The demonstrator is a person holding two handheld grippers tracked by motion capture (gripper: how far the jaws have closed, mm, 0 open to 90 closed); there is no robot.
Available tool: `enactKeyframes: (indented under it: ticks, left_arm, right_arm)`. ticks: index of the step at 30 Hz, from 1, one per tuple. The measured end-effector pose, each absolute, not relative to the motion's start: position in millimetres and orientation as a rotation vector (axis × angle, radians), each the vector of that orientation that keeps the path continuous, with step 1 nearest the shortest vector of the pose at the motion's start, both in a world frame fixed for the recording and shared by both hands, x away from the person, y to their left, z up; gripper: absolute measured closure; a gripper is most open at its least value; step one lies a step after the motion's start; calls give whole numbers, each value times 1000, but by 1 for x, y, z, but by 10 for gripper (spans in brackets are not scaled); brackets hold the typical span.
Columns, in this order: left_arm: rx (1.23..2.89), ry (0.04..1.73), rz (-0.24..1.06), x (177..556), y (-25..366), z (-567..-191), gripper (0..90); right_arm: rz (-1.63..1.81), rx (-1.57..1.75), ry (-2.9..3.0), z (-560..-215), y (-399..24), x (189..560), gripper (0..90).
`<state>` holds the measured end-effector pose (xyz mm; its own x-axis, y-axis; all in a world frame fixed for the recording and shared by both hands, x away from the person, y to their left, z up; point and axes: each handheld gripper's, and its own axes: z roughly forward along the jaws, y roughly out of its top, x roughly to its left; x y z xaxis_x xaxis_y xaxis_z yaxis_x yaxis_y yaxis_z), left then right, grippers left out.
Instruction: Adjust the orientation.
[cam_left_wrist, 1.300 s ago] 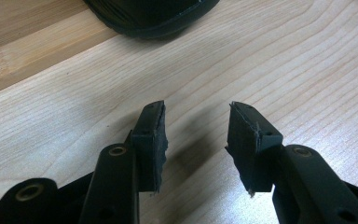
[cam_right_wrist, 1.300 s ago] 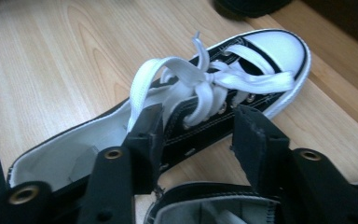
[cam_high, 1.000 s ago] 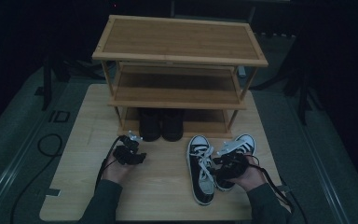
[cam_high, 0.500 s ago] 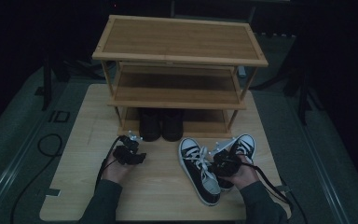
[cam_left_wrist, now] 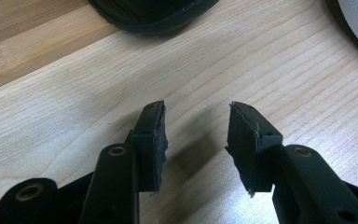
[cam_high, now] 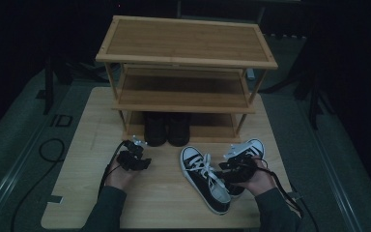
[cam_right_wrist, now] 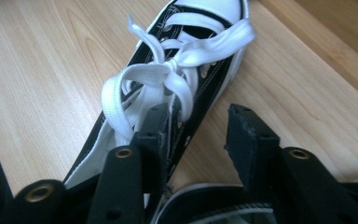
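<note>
In front of the three-tier bamboo shoe rack [cam_high: 186, 72], on the pale wooden table board [cam_high: 164, 203], two black-and-white canvas sneakers [cam_high: 205, 179] lie just right of centre. The right gripper [cam_high: 236, 166] hovers over them, its jaws having just been opening, now part open; one jaw sits by the laced tongue of the nearer sneaker [cam_right_wrist: 168, 93], nothing pinched. The left gripper [cam_high: 134, 157] rests left of the sneakers, half open and empty. A risk, as I judge it: closing here could catch only the loose white laces [cam_right_wrist: 168, 77], so the shoe would dangle or slip. A pair of black boots [cam_high: 166, 128] stands under the rack's lowest shelf. Dark grey floor [cam_high: 14, 145] surrounds the board in a dim room.
</note>
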<state>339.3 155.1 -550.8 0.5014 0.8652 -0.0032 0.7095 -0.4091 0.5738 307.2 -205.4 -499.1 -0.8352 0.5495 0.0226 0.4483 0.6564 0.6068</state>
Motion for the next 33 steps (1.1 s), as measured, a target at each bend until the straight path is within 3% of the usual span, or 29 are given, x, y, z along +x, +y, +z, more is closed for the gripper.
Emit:
enactKeyframes:
  ticks: [12,33]
  left_arm:
    - [2235,1290,402,339,155,-551,572]
    - [2231,1299,392,341,156,-553,570]
  right_arm:
    - [969,888,2615,-479,-230,306,532]
    - [840,1006,2462,-478,-255,312,367]
